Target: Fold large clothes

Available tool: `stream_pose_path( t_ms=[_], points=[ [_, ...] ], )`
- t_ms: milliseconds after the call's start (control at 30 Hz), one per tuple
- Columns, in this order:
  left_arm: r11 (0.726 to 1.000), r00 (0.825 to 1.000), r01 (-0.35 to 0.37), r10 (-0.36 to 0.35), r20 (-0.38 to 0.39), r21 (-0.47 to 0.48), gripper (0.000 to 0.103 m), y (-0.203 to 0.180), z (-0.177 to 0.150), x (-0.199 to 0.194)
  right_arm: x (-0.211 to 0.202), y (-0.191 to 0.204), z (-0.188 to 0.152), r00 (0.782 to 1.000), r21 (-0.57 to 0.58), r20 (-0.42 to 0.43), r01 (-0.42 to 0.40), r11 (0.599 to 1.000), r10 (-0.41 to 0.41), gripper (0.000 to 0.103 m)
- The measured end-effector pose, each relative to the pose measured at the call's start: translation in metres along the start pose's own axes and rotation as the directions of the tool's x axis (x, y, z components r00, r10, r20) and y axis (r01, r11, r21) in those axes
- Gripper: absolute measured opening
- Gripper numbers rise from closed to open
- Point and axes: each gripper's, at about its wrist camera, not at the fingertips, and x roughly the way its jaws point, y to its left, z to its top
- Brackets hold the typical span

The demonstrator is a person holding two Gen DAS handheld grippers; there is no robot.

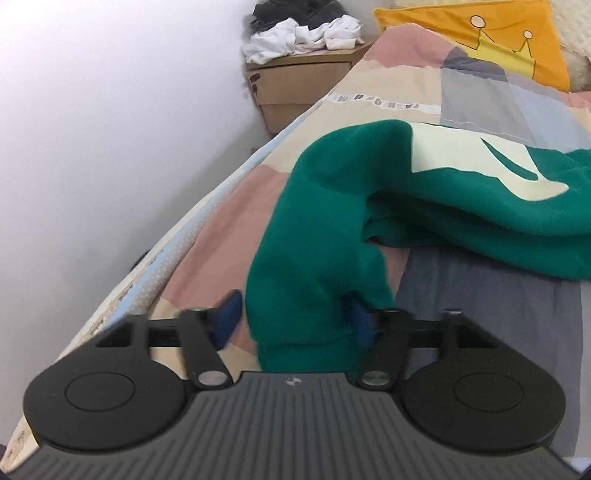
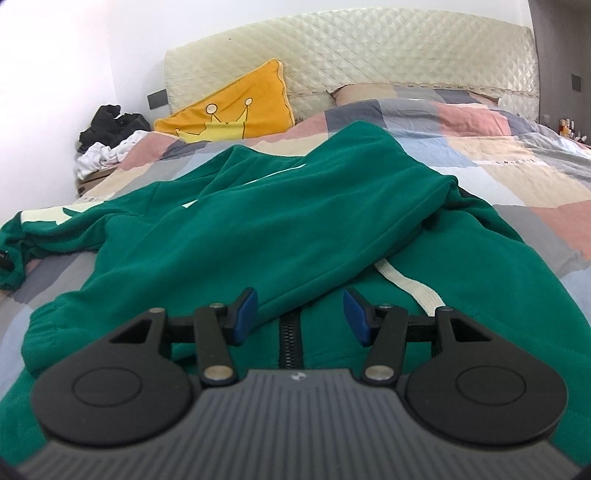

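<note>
The left claw [image 1: 295, 317] clamps the green jacket's sleeve [image 1: 317, 229] to fold it inward on the bed [image 2: 517, 177], while the right claw [image 2: 300, 314] hovers apart above the zipper [image 2: 290, 343].

— How many garments on the bed [image 2: 517, 177]?
— One green jacket [image 2: 258, 229]. One yellow cushion [image 2: 240, 107] too.
— Beside it?
— One cardboard box [image 1: 295, 85] under one clothes pile [image 1: 306, 33].
— Grippers?
— Two.
</note>
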Motion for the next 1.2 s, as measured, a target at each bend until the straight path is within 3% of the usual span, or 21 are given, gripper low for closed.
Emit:
stream_pose_path(
  t_ms=[33, 133, 233, 333, 467, 633, 933, 1100, 1200],
  points=[
    [1.0, 1.0, -0.006, 0.006, -0.013, -0.012, 0.037, 0.001, 0.002, 0.001, 0.0, -0.001, 0.0, 1.0, 0.005, -0.002, 0.0, 1.0, 0.0, 0.055],
    [0.999, 0.999, -0.028, 0.026, -0.04, -0.038, 0.022, 0.006, 0.01, -0.005, 0.0, -0.002, 0.002, 1.0, 0.019, -0.001, 0.0, 1.0, 0.0, 0.055],
    [0.995, 0.995, -0.095, 0.095, 0.002, -0.042, 0.018, 0.009, 0.024, -0.031, -0.003, -0.003, 0.005, 1.0, 0.026, 0.005, -0.003, 1.0, 0.003, 0.055],
    [0.995, 0.995, -0.096, 0.097, 0.033, -0.032, 0.017, 0.017, 0.046, -0.066, -0.012, -0.004, 0.012, 1.0, 0.018, 0.026, -0.004, 1.0, 0.003, 0.055],
    [0.996, 0.988, -0.086, 0.087, 0.129, -0.018, 0.017, 0.024, 0.079, -0.131, -0.023, -0.01, 0.019, 0.999, 0.052, 0.037, -0.04, 0.998, 0.038, 0.055],
    [1.0, 0.98, -0.011, 0.006, 0.201, 0.026, 0.016, 0.003, 0.118, -0.215, -0.033, -0.013, 0.023, 0.998, 0.05, 0.04, -0.048, 0.998, 0.046, 0.055],
    [0.977, 0.95, 0.145, -0.181, 0.254, 0.154, 0.015, -0.095, 0.148, -0.364, -0.061, -0.031, 0.034, 0.993, 0.088, 0.076, -0.097, 0.991, 0.091, 0.055],
    [0.936, 0.911, 0.225, -0.3, 0.281, 0.269, 0.014, -0.168, 0.134, -0.433, -0.077, -0.052, 0.04, 0.988, 0.146, 0.129, -0.102, 0.984, 0.083, 0.055],
    [0.897, 0.888, 0.255, -0.364, 0.28, 0.36, 0.014, -0.217, 0.12, -0.466, -0.084, -0.064, 0.045, 0.987, 0.166, 0.147, -0.093, 0.982, 0.069, 0.055]
  ],
)
